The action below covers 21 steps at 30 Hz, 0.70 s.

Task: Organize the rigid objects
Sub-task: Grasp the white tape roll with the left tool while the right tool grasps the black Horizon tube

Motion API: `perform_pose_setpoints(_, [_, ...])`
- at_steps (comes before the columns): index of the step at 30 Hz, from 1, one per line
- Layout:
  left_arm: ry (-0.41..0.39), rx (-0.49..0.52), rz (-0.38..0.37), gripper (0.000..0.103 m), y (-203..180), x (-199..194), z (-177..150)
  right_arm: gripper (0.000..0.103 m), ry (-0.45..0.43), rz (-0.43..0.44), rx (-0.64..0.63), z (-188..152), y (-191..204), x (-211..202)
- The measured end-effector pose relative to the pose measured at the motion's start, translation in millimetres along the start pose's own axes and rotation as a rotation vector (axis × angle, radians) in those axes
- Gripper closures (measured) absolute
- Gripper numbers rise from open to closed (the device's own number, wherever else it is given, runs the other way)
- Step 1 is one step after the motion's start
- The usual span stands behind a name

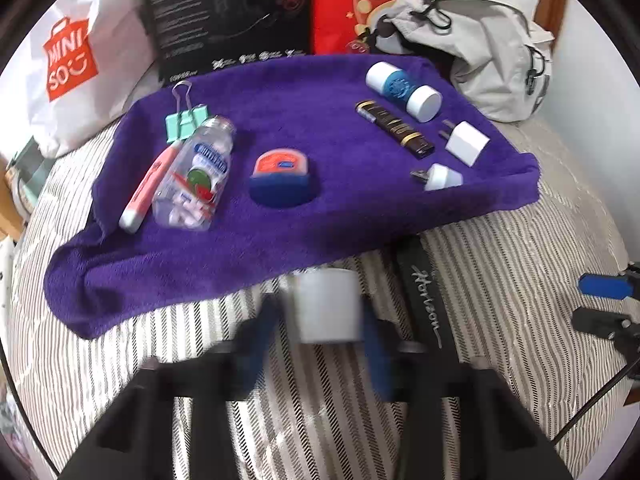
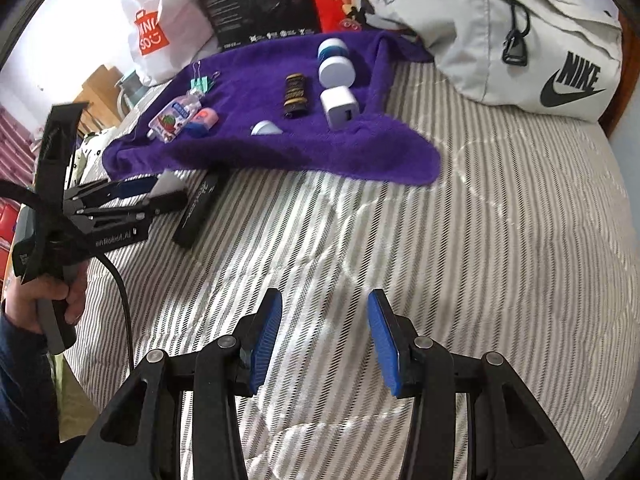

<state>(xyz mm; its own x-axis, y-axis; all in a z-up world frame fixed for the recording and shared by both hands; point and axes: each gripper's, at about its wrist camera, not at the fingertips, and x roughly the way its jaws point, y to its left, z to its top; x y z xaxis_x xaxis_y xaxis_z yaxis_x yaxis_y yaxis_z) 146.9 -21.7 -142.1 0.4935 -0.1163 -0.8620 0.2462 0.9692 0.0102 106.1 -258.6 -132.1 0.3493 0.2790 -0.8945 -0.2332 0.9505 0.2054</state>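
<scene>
A: Starting from the left tool (image 1: 326, 332), what is seen?

B: A white block (image 1: 328, 306) is clamped between its blue pads, above the striped bed (image 2: 480, 240), just short of the purple towel (image 1: 320, 220). The right tool (image 2: 324, 340) is held spread and empty.

A: Which step is judged to be in hand?

B: Carrying, probably; a free spot on the towel is called for next. The block is blurred, so its long axis cannot be told.
</scene>
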Motion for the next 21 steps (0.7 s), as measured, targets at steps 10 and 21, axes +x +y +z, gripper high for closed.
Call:
perform_pose_setpoints(10, [-0.001, -0.043, -0.027, 0.076, 27, -12, -13, 0.058, -0.006, 0.007, -0.020, 6, 20, 2])
perform_pose_setpoints(21, [-0.006, -0.133, -0.020, 0.076, 75, -32, -40, 0.058, -0.018, 0.056, -0.035, 36, 66, 32])
